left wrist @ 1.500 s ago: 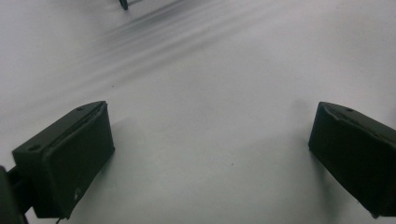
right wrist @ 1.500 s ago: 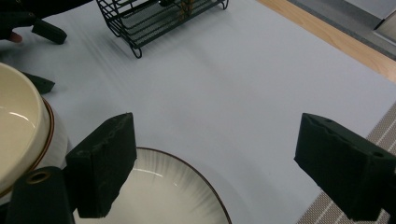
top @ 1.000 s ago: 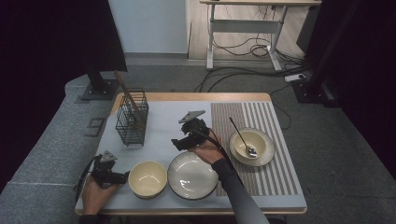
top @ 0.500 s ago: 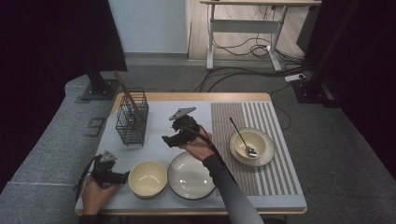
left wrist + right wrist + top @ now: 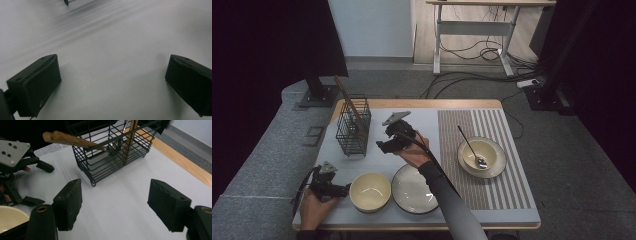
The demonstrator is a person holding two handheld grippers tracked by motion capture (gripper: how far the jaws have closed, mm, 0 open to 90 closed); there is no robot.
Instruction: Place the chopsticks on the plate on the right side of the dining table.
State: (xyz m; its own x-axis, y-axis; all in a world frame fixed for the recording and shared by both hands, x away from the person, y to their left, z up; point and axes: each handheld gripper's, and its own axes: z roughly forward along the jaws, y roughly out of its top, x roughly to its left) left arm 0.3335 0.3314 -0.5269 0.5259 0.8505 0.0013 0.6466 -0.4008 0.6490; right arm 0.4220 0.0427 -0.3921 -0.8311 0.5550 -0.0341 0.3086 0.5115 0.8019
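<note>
Over by the black wire cutlery basket (image 5: 353, 127), the right hand-held gripper (image 5: 382, 146) is hanging just beside it on the side facing the bowls, jaws apart with nothing between them; they've just been closing a bit. The left hand-held gripper (image 5: 346, 190) is sitting well away from the basket at the near corner of the desk (image 5: 377, 160), touching the cream bowl (image 5: 370, 191), jaws spread wide and empty over bare surface.

What it's going for, I'd guess, is the long wooden-handled utensil (image 5: 72, 140) standing in the basket. In the right gripper view it's leaning out over the basket rim, straight ahead of the jaws and above them, long axis running tilted and crosswise to the jaws' line. A metal utensil (image 5: 113, 146) is sitting beside it in the basket. The right hand is clearly nearer, so it's probably the one reaching up and in.
</note>
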